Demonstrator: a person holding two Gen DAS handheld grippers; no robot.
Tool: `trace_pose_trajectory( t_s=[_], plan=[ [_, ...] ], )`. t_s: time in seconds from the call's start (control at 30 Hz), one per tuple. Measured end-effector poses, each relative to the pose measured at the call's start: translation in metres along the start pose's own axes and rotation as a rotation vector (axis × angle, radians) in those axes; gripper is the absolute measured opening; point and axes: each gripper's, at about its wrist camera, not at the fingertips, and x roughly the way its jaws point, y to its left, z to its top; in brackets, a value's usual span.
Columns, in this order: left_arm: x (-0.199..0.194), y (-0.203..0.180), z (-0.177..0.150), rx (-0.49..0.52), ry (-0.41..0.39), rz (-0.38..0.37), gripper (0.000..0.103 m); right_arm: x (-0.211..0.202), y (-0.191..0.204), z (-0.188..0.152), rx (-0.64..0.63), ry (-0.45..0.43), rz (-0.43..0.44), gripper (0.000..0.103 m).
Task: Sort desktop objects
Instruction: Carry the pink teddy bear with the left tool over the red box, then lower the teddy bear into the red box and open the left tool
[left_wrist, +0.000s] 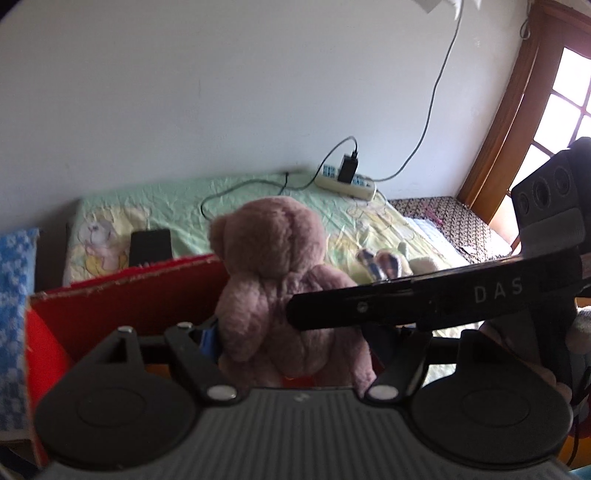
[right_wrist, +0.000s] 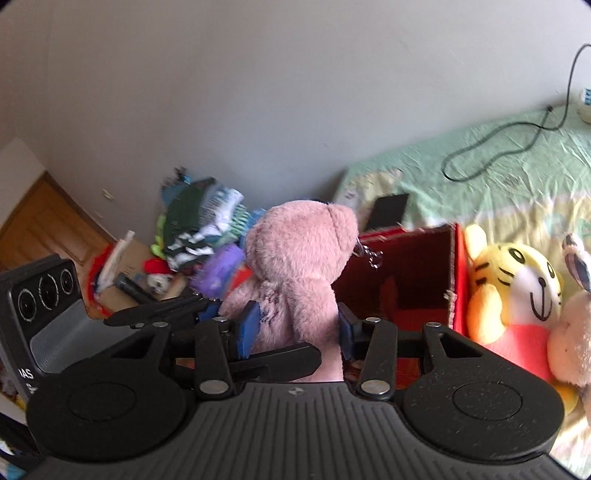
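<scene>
A white power strip (left_wrist: 347, 183) with a black charger (left_wrist: 348, 166) plugged in lies on the green bedsheet (left_wrist: 258, 195) by the wall; a heap of clothes (right_wrist: 199, 221) sits near a wooden door (right_wrist: 48, 225)

Black tool (right_wrist: 295, 328), blue pads (right_wrist: 246, 326), silver screws.

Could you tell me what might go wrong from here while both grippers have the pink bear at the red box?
1. Both grippers, left and right, crowd the pink teddy bear; their fingers overlap and could snag.
2. The bear's keychain may catch the red box rim.
3. The tiger plush beside the box could get nudged.
</scene>
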Motion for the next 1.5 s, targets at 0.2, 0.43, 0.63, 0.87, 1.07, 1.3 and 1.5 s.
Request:
trace_pose_trajectory(
  t_s=[0.2,0.43,0.63,0.87,1.07,1.3,1.5],
  plan=[
    [0.044,0.028,-0.006,-0.129,0.147,-0.078,0.076,0.030,-0.003,0.005,-0.006,0.103,-0.152,0.047],
    [0.077,0.043,-0.011,-0.207,0.268,-0.057,0.076,0.057,-0.001,0.004,-0.109,0.153,-0.345,0.032],
    [0.089,0.031,-0.008,-0.184,0.311,-0.095,0.084,0.052,-0.006,0.006,-0.090,0.124,-0.393,0.028],
    [0.099,0.013,-0.005,-0.159,0.330,-0.090,0.088,0.007,-0.016,0.007,0.004,-0.052,-0.380,0.026],
    [0.104,0.002,-0.003,-0.109,0.363,-0.011,0.088,0.000,-0.016,0.002,0.015,-0.095,-0.383,0.026],
    [0.096,-0.008,-0.003,-0.060,0.343,0.105,0.088,0.003,-0.004,-0.005,-0.073,-0.112,-0.440,0.026],
    [0.089,-0.005,-0.002,-0.054,0.321,0.142,0.088,0.005,-0.003,-0.005,-0.071,-0.115,-0.457,0.026]
  ],
)
